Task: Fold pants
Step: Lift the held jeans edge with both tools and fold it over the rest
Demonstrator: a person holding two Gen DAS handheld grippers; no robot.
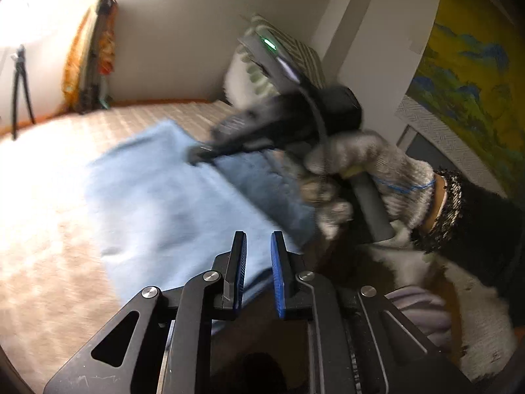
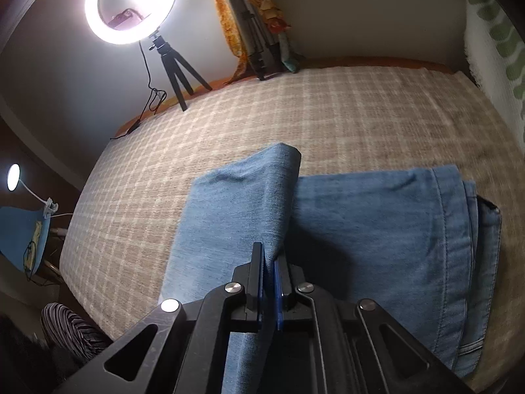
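Denim fills the slit between your right gripper pads: the jaws are pinched down on a raised fold of the pants, and the cloth climbs away from the tips into a soft ridge. Your left gripper holds nothing; its two blue pads stand a narrow gap apart with only air between them, and the pants lie just past the tips. In the left wrist view most of the pants are blurred and washed pale by glare, so seams there cannot be made out. Your right gripper shows in that view too, ahead and to the right of the left tips, but it is smeared, and its tips are lost against the cloth. One gloved hand grips its handle; the sleeve behind it is cut off at the edge.

From the right wrist, the pants lie folded on the checked bed cover, a stitched hem to the right of the tips, layers beneath it partly hidden. Beyond them stand one ring light on a small tripod, one folded tripod against the wall, and one small lamp far left.
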